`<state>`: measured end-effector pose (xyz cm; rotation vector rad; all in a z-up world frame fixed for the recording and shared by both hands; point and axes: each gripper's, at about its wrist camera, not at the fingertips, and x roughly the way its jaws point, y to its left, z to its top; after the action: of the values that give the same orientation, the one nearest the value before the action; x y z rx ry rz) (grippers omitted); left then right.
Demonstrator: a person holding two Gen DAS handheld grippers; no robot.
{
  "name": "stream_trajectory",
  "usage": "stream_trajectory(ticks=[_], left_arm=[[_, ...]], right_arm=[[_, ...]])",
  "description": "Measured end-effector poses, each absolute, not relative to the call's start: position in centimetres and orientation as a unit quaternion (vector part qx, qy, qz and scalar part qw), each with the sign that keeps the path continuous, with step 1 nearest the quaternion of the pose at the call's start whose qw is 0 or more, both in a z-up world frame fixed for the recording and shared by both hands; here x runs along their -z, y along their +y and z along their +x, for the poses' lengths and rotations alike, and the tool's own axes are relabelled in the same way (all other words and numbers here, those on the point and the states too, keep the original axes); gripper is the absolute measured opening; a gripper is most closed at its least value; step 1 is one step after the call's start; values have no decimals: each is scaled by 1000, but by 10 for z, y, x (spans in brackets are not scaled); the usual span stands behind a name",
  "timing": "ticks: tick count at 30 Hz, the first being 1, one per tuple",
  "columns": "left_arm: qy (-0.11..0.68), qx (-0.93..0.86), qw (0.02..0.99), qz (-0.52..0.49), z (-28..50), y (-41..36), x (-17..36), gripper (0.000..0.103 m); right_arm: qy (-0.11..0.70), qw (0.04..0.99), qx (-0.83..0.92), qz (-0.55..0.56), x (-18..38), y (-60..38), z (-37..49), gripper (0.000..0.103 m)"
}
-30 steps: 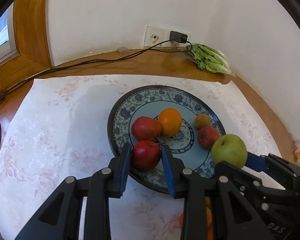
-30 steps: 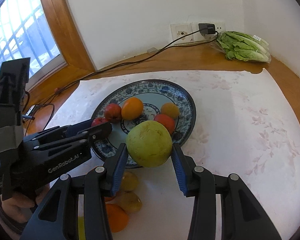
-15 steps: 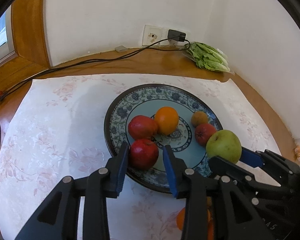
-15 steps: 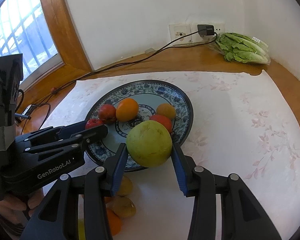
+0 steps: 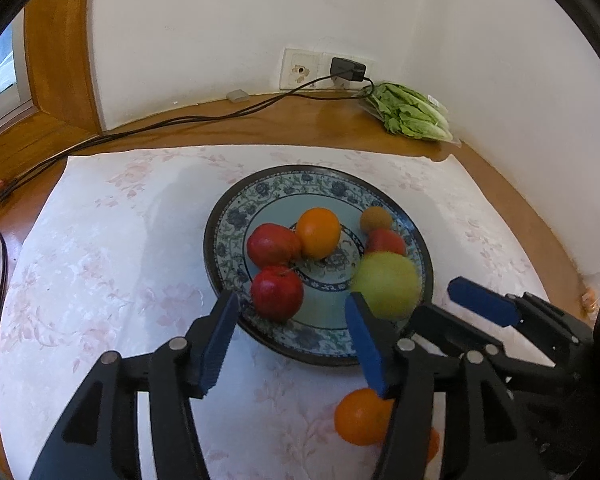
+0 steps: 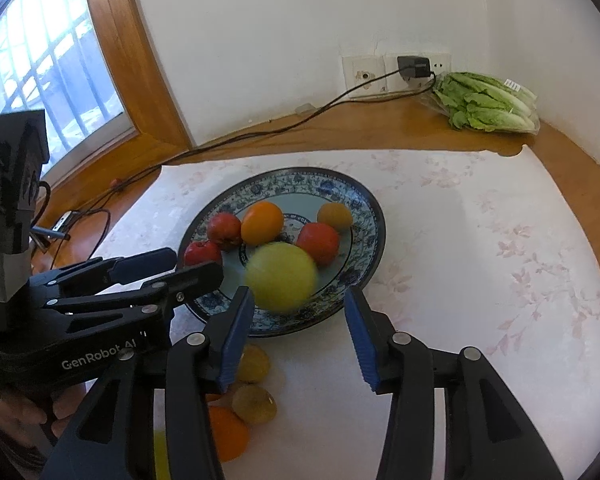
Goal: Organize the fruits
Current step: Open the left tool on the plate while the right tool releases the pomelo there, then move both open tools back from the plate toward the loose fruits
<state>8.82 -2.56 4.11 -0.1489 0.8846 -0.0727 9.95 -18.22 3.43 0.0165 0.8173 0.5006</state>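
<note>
Bright window daylight, fisheye-bent dark corners, motion-blurred green apple [image 6: 281,276], soft shadows.

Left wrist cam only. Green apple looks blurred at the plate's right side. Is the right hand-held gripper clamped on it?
Observer: No. The right hand-held gripper is open, and both pads stand clear of the green apple, which is blurred over the near side of the plate.
Operator: Any loose fruit besides the orange I see?
Observer: Yes. A yellow-brown fruit lies on the cloth just off the plate's near rim, and a second yellow-brown fruit lies nearer the camera.
</note>
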Motion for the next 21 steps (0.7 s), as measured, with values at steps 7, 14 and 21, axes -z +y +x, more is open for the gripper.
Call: stream_trajectory(ticks=[7, 14, 21], left_arm=[[428, 33, 900, -80, 72, -22, -51, 65], [434, 34, 897, -82, 56, -21, -58, 65], [441, 40, 892, -85, 38, -23, -61, 65]], right_arm=[[386, 889, -244, 22, -44, -190, 88, 55], [387, 889, -243, 33, -51, -200, 75, 55], [392, 888, -239, 37, -52, -210, 61, 55]])
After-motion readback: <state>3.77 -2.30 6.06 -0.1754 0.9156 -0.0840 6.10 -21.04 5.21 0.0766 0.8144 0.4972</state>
